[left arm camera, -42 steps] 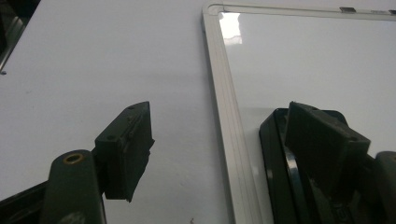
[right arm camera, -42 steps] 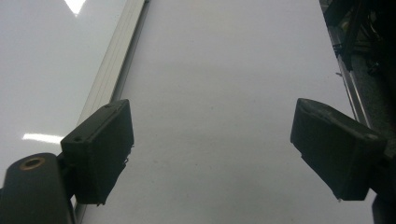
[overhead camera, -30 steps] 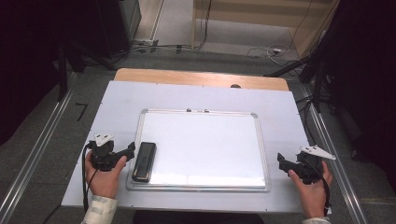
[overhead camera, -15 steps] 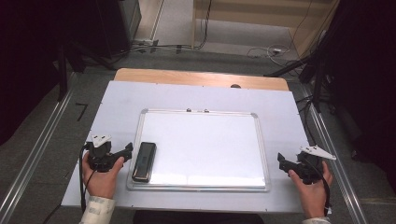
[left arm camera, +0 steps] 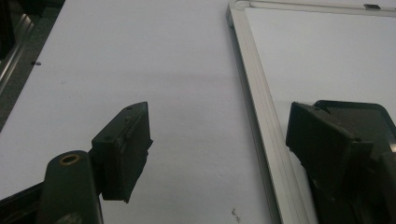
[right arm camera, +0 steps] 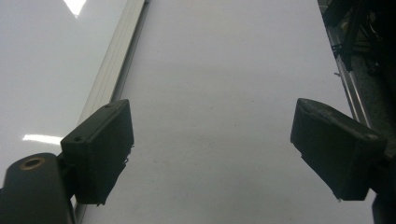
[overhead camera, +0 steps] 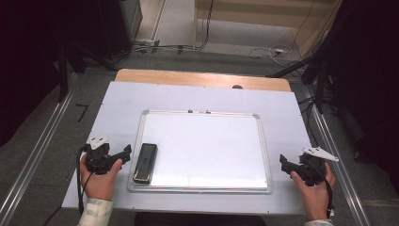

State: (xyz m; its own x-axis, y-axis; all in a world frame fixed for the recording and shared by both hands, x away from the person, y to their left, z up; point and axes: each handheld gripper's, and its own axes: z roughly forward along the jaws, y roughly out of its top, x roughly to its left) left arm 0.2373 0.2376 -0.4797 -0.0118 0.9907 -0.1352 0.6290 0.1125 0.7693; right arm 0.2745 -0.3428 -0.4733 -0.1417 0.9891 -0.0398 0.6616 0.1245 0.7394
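The eraser point(overhead camera: 145, 162) was a flat, black, oblong block with rounded corners, darker along its near end, and it lay in the lower left of the high view on the whiteboard point(overhead camera: 207, 146), just inside that board's left rail. Its long axis ran up and down the frame with a slight lean, the far end tipped a little toward the right, roughly parallel to the rail. In the left gripper view its rounded corner point(left arm camera: 369, 116) showed at the right edge, behind the right jaw. The left tongs point(overhead camera: 123, 153) sat just left of the eraser over the white tabletop point(overhead camera: 113, 108), jaws parted about halfway and having just been opening, with nothing but bare surface and the board's rail between them. The right tongs point(overhead camera: 285, 162) rested at the lower right of the frame, well apart from the eraser, jaws spread wide and empty over the tabletop beside the board's right rail.
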